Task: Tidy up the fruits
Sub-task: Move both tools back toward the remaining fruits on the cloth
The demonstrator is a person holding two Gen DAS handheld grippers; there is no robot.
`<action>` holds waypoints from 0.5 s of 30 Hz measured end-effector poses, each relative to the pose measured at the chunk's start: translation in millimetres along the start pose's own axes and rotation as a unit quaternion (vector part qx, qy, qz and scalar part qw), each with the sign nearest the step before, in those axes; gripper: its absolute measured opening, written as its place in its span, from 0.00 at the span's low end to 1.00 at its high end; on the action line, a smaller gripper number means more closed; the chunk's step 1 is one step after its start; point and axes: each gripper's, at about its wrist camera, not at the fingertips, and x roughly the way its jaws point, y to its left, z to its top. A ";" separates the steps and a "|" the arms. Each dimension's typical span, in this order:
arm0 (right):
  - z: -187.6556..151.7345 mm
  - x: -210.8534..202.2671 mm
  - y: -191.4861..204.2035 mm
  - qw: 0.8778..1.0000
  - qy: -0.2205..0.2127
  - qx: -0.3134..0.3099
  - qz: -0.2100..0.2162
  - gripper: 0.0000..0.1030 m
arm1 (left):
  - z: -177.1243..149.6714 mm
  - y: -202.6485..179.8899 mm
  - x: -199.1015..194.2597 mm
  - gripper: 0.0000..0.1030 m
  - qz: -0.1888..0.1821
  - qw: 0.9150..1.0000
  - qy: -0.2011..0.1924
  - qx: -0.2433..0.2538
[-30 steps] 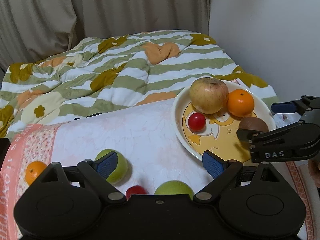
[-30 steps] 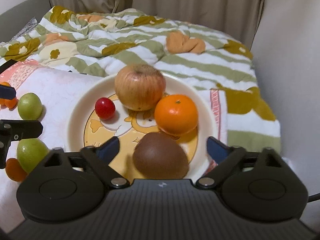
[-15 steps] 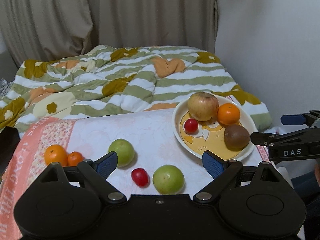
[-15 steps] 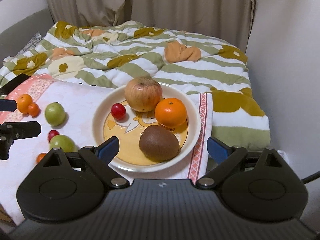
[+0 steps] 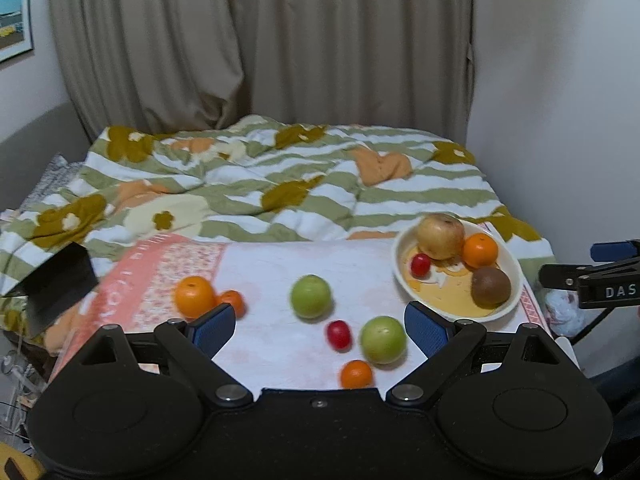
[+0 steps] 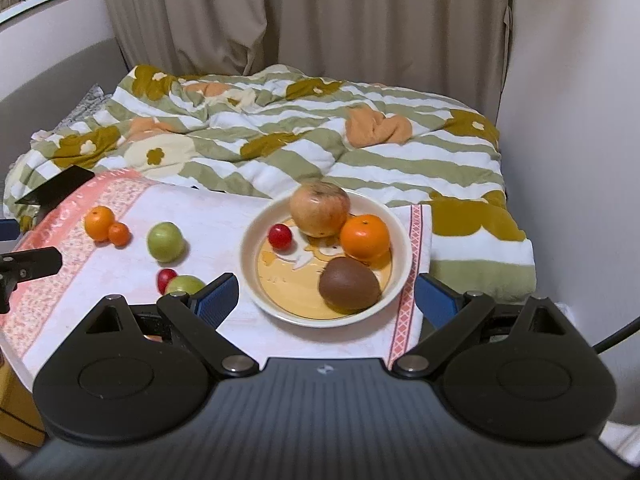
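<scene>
Looking along the left claw (image 5: 316,328), both blue pads stand wide apart with nothing between them, so this hand is free to pick next. Taking the plate (image 5: 404,280) as landmark: inside it sit an apple (image 5: 440,237), an orange (image 5: 480,250), a kiwi (image 5: 491,286) and a small red fruit (image 5: 420,265), gathered there presumably as the sorted set. Left of the plate, loose on the pink-bordered cloth (image 5: 168,264), lie two green fruits (image 5: 311,296), another red one (image 5: 339,334) and three oranges (image 5: 195,297), seemingly awaiting collection.

From the right wrist, the right claw (image 6: 326,294) is equally wide and empty, hanging just in front of the plate (image 6: 250,240), whose kiwi (image 6: 349,283) lies nearest it. The loose fruits stay left of the plate; the striped quilt (image 6: 280,148) covers the bed behind it.
</scene>
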 end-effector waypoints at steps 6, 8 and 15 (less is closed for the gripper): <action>-0.9 -14.9 28.4 1.000 -0.011 0.007 0.005 1.00 | -6.6 40.7 -13.2 0.91 0.016 1.000 -0.019 -0.018; -1.0 -18.1 41.6 1.000 -0.013 0.005 0.000 1.00 | -8.3 55.8 -14.7 0.91 0.016 0.999 -0.020 -0.020; -4.6 -21.8 97.5 0.999 -0.022 0.036 -0.022 1.00 | -10.2 107.9 -12.3 0.91 -0.001 1.000 -0.025 0.005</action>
